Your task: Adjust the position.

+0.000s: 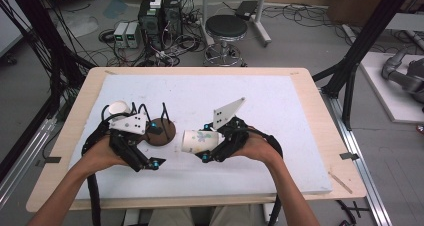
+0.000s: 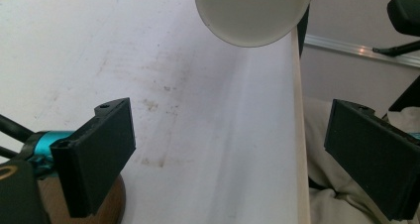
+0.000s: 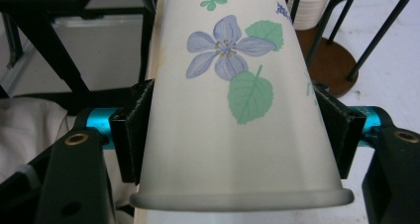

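Note:
A white paper cup printed with a purple flower and green leaves lies sideways above the table, its base pointing left. My right gripper is shut on it, and in the right gripper view the jaws press on both sides of the cup near its rim, with the gripper centred there. My left gripper sits low over the white mat, left of the cup. Its jaws stand wide open with nothing between them, and the cup's base hangs ahead of them.
A round brown stand with black wire hoops sits between the hands, also seen as a brown disc. A white cup rests at the stand's left end. The white mat covers the wooden table. A stool stands beyond it.

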The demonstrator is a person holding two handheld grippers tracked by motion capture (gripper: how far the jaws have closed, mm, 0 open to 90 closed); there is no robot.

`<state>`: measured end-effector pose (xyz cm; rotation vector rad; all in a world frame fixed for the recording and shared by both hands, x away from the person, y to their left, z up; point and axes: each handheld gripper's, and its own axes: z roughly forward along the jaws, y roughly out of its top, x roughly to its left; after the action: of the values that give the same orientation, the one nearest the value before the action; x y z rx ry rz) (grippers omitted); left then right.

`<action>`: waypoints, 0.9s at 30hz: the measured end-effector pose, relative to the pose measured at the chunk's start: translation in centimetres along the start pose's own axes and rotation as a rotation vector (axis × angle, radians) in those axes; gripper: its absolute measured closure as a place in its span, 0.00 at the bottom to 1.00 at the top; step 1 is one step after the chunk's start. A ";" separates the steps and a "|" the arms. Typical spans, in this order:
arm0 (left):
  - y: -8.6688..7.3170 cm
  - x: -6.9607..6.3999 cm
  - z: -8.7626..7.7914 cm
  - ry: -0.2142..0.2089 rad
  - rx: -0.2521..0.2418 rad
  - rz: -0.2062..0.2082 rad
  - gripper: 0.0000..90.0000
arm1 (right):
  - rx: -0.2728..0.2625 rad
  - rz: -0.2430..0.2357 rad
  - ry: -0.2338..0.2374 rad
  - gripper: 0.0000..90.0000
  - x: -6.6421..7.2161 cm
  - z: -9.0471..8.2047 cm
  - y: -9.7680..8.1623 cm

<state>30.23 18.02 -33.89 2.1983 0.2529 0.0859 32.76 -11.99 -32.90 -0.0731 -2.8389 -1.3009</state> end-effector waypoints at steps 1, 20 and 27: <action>0.1 0.0 0.0 -0.001 0.012 -0.002 0.06 | 0.008 -0.001 0.000 0.33 0.0 0.0 0.0; 1.2 0.3 0.3 -0.014 0.151 0.008 0.06 | 0.176 -0.021 -0.013 0.33 -0.2 0.6 0.9; 1.2 0.3 0.7 -0.008 0.191 -0.002 0.06 | 0.223 -0.026 -0.017 0.33 0.1 0.8 1.3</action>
<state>30.85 16.83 -33.32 2.3872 0.2687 0.0533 32.77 -10.56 -32.44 -0.0438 -2.9875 -0.9827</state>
